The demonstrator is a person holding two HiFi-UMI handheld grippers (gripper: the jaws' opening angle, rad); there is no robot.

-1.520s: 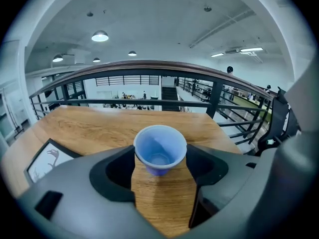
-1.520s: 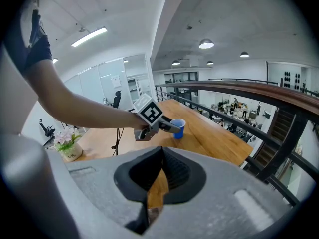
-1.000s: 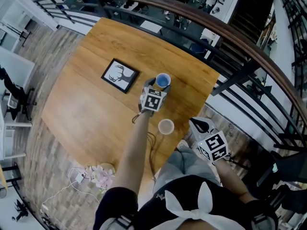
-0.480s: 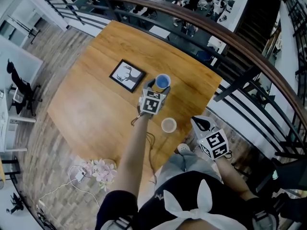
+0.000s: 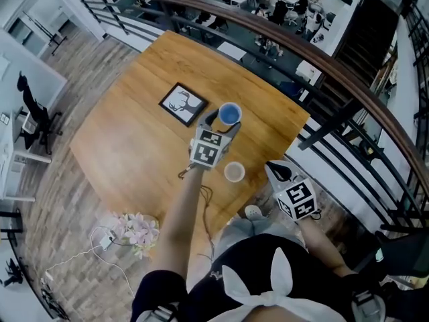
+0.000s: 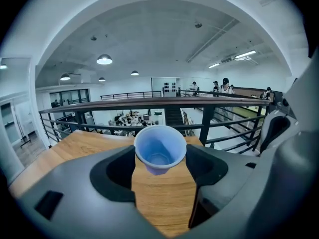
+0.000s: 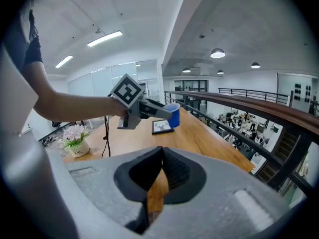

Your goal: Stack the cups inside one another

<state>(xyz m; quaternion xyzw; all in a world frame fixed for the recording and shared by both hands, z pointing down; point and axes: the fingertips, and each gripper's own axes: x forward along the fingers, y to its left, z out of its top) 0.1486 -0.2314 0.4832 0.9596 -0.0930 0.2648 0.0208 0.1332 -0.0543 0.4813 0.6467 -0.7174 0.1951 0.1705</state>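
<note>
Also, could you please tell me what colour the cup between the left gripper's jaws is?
Blue; the cup shows best in the left gripper view.

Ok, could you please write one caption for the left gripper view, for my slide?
Left gripper holds a blue cup between its jaws, with the wooden table below.

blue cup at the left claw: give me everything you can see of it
The blue cup is small, light blue and tapered, thin plastic by the look, with a rolled rim. It is mouth up and looks empty, with nothing nested in it. It sits between the tips of the left claw, whose jaws press its sides near the rim. The wooden table lies below it; whether its base touches the wood is unclear.
</note>
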